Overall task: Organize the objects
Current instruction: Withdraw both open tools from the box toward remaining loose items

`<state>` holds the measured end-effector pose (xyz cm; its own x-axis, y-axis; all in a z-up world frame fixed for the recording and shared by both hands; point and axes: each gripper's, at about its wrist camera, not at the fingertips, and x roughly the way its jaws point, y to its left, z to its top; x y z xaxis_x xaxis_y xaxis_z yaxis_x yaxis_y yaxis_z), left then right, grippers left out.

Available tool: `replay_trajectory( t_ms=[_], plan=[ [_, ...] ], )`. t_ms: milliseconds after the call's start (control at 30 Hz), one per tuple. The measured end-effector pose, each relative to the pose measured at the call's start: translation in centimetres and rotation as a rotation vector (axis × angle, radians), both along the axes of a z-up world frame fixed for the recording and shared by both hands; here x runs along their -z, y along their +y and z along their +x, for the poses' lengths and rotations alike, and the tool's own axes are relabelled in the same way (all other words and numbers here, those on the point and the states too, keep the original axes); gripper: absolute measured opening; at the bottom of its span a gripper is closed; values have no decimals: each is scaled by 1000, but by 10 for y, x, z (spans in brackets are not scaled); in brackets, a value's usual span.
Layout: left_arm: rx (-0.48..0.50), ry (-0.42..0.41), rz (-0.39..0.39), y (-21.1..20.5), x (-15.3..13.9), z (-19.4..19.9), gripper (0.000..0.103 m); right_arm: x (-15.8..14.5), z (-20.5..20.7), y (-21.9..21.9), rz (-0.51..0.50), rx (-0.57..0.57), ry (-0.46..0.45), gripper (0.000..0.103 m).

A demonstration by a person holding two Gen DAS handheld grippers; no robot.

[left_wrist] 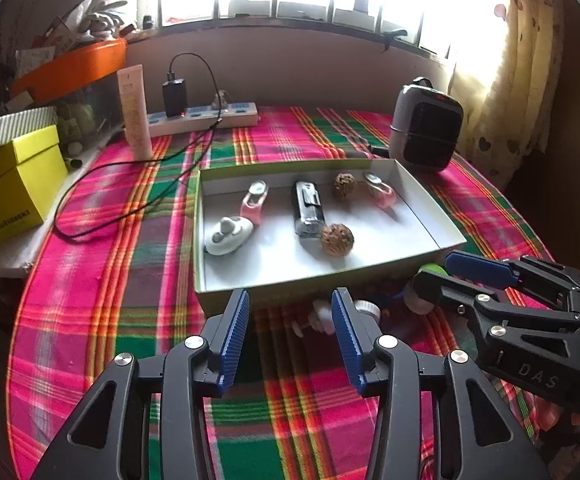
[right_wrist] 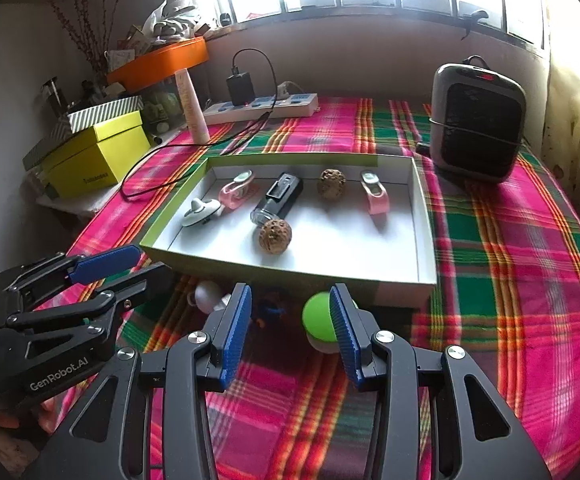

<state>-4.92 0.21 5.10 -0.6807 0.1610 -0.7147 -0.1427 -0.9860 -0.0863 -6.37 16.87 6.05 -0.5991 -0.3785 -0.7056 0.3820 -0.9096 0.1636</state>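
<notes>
Both of your tools are hovering over the counter's near edge, in front of the open box.

You are holding the left tool (left_wrist: 290, 312) and the right tool (right_wrist: 290, 312) partly open, nothing between the pads of either. The shallow box (left_wrist: 210, 280) is sitting mid-counter on the plaid cloth (left_wrist: 130, 260), holding two walnuts (left_wrist: 337, 239), two pink clips (left_wrist: 254, 202), a dark lighter-like case (left_wrist: 307, 210) and a white gadget (left_wrist: 228, 236). A green ball (right_wrist: 319, 318) is lying against the box's near wall, partly behind your right tool's right finger. A small white piece (right_wrist: 208, 296) and a blue item (right_wrist: 270, 308), too blurred to identify, are lying beside it.
</notes>
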Motion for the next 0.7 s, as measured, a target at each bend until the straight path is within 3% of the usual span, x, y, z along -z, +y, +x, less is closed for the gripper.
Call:
replay_trajectory(
  t_ms=[700],
  plan=[
    [43, -82, 64, 9, 26, 6, 47, 19, 12, 38, -7, 60, -33, 42]
  ],
)
